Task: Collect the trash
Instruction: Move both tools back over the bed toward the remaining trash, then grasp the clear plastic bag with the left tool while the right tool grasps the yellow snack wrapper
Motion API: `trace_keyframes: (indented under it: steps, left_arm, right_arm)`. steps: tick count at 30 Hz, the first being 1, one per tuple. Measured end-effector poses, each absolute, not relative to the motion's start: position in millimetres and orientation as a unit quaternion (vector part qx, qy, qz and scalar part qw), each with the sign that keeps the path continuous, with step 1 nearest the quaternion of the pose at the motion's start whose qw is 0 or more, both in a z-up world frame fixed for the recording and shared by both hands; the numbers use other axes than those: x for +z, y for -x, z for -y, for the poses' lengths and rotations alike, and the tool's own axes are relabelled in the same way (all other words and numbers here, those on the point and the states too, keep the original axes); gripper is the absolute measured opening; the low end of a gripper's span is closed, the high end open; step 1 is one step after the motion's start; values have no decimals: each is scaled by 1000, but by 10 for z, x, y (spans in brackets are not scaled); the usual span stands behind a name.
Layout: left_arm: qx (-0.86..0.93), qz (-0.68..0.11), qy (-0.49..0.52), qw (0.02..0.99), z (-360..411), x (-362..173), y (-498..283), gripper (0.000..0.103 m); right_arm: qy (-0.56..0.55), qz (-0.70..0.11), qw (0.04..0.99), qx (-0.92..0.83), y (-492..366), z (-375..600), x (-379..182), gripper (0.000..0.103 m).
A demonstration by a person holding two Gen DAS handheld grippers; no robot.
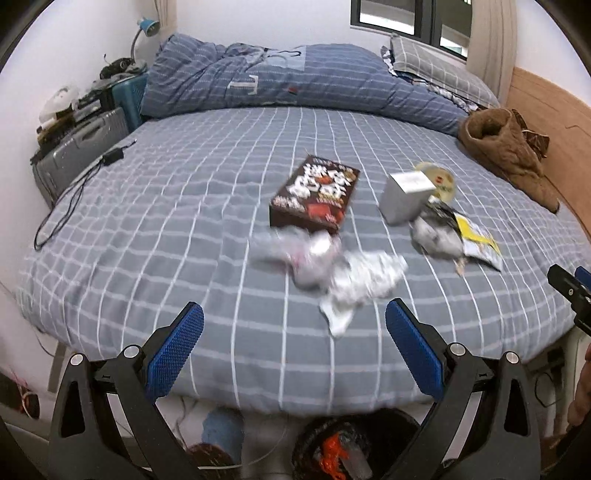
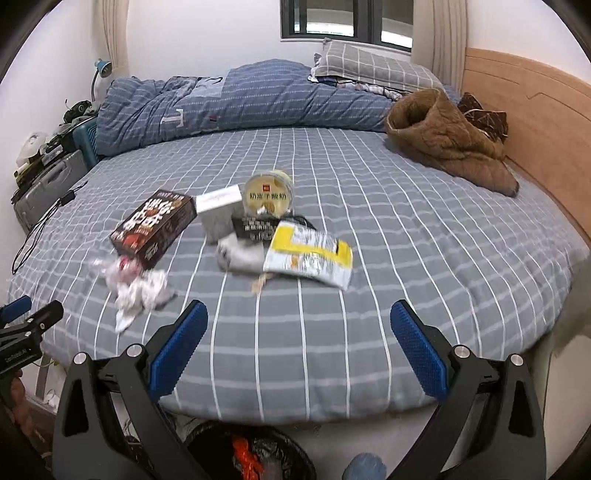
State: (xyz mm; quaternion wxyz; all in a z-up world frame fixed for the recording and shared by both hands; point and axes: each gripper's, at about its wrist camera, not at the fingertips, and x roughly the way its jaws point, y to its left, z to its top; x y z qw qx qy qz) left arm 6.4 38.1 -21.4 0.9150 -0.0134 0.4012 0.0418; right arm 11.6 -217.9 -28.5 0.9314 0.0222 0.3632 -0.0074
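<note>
Both tools hang spread and empty over the bed's near edge: left tool (image 1: 294, 319), right tool (image 2: 298, 319). The crumpled paper (image 1: 356, 284) lies nearest that edge. Pinch its bunched middle, then drop it in the bin (image 1: 354, 443) below.

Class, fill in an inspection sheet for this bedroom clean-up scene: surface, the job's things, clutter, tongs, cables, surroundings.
Surface: bed, grey checked sheet.
Job's things: dark box, white box, round tub, yellow packet, crumpled wrappers; bin below the bed edge, already holding trash.
Clutter: brown coat, duvet.
Tongs: left tongs and right tongs open, empty.
Cables: black charger lead at the bed's left edge.
Surroundings: suitcases, lamp, window.
</note>
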Motion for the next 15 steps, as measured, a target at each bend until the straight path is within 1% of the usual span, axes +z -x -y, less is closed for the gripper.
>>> trace_keyframes:
  steps: [4, 8, 15]
  left_arm:
    - [44, -406, 17, 913, -425, -248, -431, 97]
    - [43, -417, 4, 908, -404, -402, -828, 97]
    - [38, -434, 4, 900, -393, -687, -1125, 96]
  right_arm:
    - [-25, -372, 928, -5, -540, 2168, -372, 95]
    - [-21, -385, 923, -3, -960, 2161, -539, 95]
    - [-29, -409, 912, -3, -1377, 2237, -849, 95]
